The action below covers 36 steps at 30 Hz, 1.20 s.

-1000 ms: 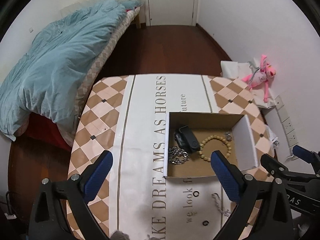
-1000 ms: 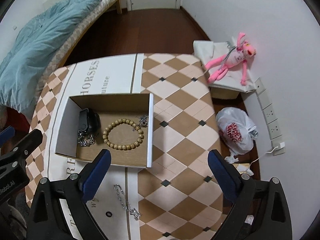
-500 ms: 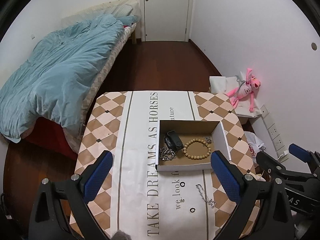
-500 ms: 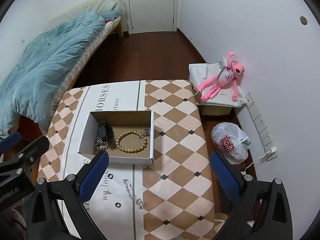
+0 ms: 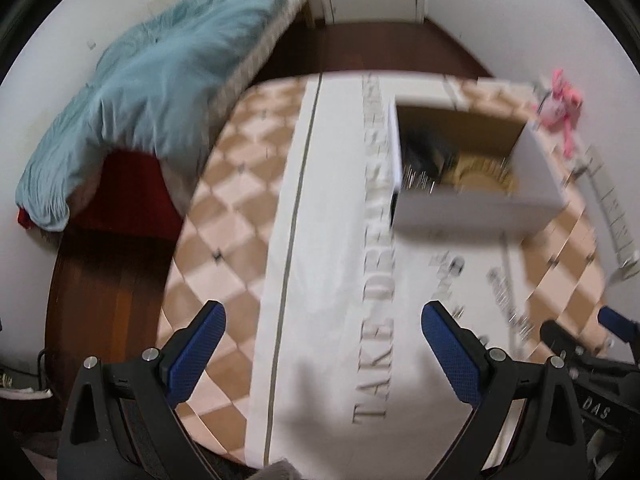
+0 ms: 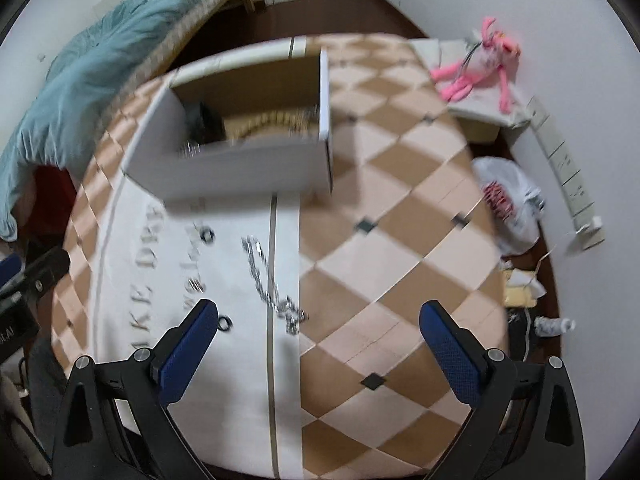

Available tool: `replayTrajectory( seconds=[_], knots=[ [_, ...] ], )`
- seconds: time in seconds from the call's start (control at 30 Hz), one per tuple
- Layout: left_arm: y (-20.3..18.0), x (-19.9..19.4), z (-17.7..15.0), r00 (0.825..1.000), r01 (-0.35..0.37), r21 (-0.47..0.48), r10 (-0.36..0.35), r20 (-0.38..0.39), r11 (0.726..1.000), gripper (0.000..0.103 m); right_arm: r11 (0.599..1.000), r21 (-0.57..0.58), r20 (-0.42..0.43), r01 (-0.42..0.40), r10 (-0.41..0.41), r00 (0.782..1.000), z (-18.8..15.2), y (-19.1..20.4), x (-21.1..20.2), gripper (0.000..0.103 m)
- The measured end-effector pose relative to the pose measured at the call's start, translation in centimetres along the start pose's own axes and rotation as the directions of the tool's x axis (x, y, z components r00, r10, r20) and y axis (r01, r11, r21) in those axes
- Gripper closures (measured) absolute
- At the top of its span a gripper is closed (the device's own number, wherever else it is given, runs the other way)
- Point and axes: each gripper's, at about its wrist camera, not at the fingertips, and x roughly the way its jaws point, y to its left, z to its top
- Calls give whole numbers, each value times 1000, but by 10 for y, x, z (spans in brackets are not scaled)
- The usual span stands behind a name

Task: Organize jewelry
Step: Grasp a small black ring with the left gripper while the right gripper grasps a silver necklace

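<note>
I am looking down on a table (image 6: 400,264) covered by a cloth of tan and cream diamonds with a white printed runner down its middle, in a bedroom with a dark wooden floor and white walls; both views are motion-blurred.

A loose silver chain (image 6: 272,280) lies stretched on the runner, in front of the box and just beside the runner's thin grey line, its nearer end bunched into a small heap. Two small dark rings lie near it on the lettering, one ring (image 6: 207,235) closer to the box and another ring (image 6: 224,323) nearer my right tool. The open cardboard box (image 6: 244,176), white outside and brown inside, sits on the runner; within it I make out a string of pale wooden beads (image 6: 264,124), a black object (image 6: 202,120) at the left wall, and something silvery, all smeared by blur.

My right gripper (image 6: 318,348) is spread wide and holds nothing; the chain's bunched end lies between its blue textured pads. My left gripper (image 5: 322,348) is likewise spread wide and empty, above bare runner, well apart from the box (image 5: 472,208) and the chain (image 5: 508,300) off to its right.

A rumpled teal duvet (image 5: 152,92) covers the bed on the left, and a pink plush toy (image 6: 476,72) lies by the right wall.
</note>
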Motion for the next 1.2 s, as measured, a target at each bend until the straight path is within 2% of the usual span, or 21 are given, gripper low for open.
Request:
replayTrajectory(
  seconds=[0.03,0.1,0.2,0.23,0.33,0.37,0.4,0.53,0.73,0.8,1.0,1.1,1.17,1.2],
  knots=[
    [-1,7,-5,1000,-6,3,6,-19,1000,3,1000,-3,-3,-6,6,1000,-3,1,6,9],
    [-3,14,-13,999,-12,8,12,-39,1000,3,1000,-9,-7,-3,3,1000,-6,3,18,25],
    [-5,20,-20,998,-21,19,22,-52,1000,3,1000,-21,-14,2,-2,1000,-11,4,32,33],
    [-6,21,-22,998,-20,21,21,-54,1000,3,999,-36,11,9,-8,1000,-12,6,31,35],
    [-11,22,-24,998,-14,32,16,-62,999,3,996,-77,44,53,-49,998,-16,12,31,63],
    [-14,22,-24,998,-10,34,12,-64,999,3,996,-81,50,45,-41,998,-17,12,31,85],
    [-17,22,-25,998,-1,35,4,-67,999,3,997,-79,42,23,-20,999,-17,10,31,99],
    [-32,21,-28,997,47,45,-44,-70,998,3,999,-49,43,24,-22,999,-20,-3,26,100],
    [-68,21,-32,986,153,91,-146,-80,984,4,997,79,50,26,-30,998,-27,-52,8,101],
    [-83,23,-33,983,175,119,-166,-83,977,8,994,107,51,32,-37,998,-28,-63,6,101],
    [-111,34,-35,974,212,162,-195,-118,964,36,987,155,43,43,-50,998,-30,-81,5,101],
    [-118,35,-38,973,218,177,-199,-121,960,55,986,164,43,42,-50,998,-32,-82,4,100],
    [-120,36,-38,968,239,178,-220,-119,955,73,985,167,43,40,-48,998,-32,-83,4,100],
    [-121,36,-38,968,241,180,-223,-116,954,76,985,167,44,41,-49,998,-32,-82,3,100]
  ],
)
